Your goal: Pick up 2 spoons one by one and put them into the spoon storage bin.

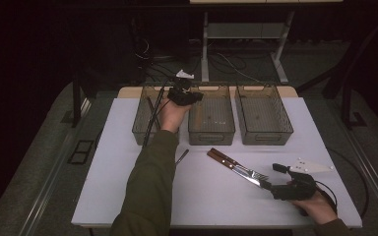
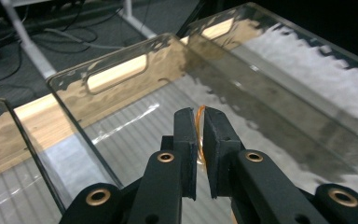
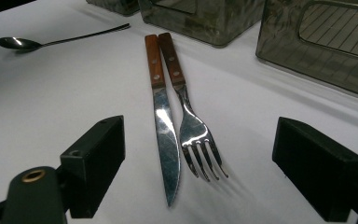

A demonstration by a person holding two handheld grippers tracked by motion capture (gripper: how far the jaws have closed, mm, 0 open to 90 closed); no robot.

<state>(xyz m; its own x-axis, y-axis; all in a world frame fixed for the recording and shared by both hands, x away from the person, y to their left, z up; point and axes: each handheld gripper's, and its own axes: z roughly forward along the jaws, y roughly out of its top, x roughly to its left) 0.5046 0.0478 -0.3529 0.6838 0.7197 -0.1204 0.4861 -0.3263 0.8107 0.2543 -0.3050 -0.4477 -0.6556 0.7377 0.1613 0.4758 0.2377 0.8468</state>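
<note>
The white tabletop [image 1: 128,187] carried three clear plastic bins in a row along its far edge. Taking the middle bin [image 1: 211,129] as the landmark, a second bin [image 1: 140,123] stood just to its left and a third bin [image 1: 264,129] just to its right.

The left tongs [image 1: 182,94] hung above the gap between the middle bin and its left neighbour, held in a hand [image 1: 171,115] at the end of a green sleeve [image 1: 150,187]. In the left gripper view those tongs [image 2: 200,123] stood nearly together, clamped on a thin orange-edged object [image 2: 199,135] that I could not identify.

The right tongs [image 1: 275,184] lay well nearer the person than the middle bin and to its right, jaws wide apart and empty. Between those jaws in the right gripper view lay a wooden-handled knife [image 3: 163,135] and, touching it, a matching fork [image 3: 193,133]. A spoon [image 3: 37,41] lay apart from the pair, nearer the left-hand bin.
</note>
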